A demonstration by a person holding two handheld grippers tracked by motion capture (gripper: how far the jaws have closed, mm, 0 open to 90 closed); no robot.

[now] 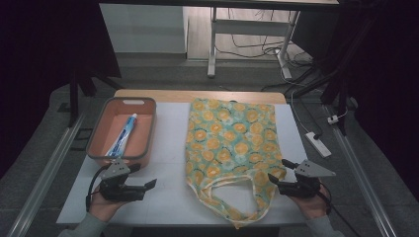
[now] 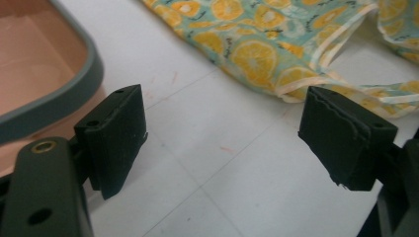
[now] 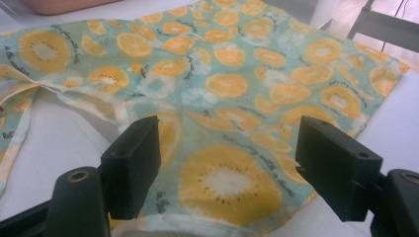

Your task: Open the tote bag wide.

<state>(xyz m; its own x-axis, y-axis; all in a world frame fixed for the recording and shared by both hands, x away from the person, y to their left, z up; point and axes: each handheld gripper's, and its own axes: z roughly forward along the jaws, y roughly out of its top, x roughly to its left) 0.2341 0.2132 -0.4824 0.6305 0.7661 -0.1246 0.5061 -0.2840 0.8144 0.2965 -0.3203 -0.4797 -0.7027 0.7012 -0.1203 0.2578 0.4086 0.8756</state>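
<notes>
Over the fruit-print bag, both grippers' fingers gape wide, empty.

- white-topped table with wooden far edge
- pink plastic basket, grey rim, left side
- flat orange-slice-print cloth tote bag, centre-right

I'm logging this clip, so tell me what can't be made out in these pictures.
- Toothpaste tube in the bin: label too small, high view.
- Tote bag: inside hidden by its own cloth.
- Bag print wording: blurred, right gripper view.
- Bin: cut off by the frame edge, left gripper view.
</notes>
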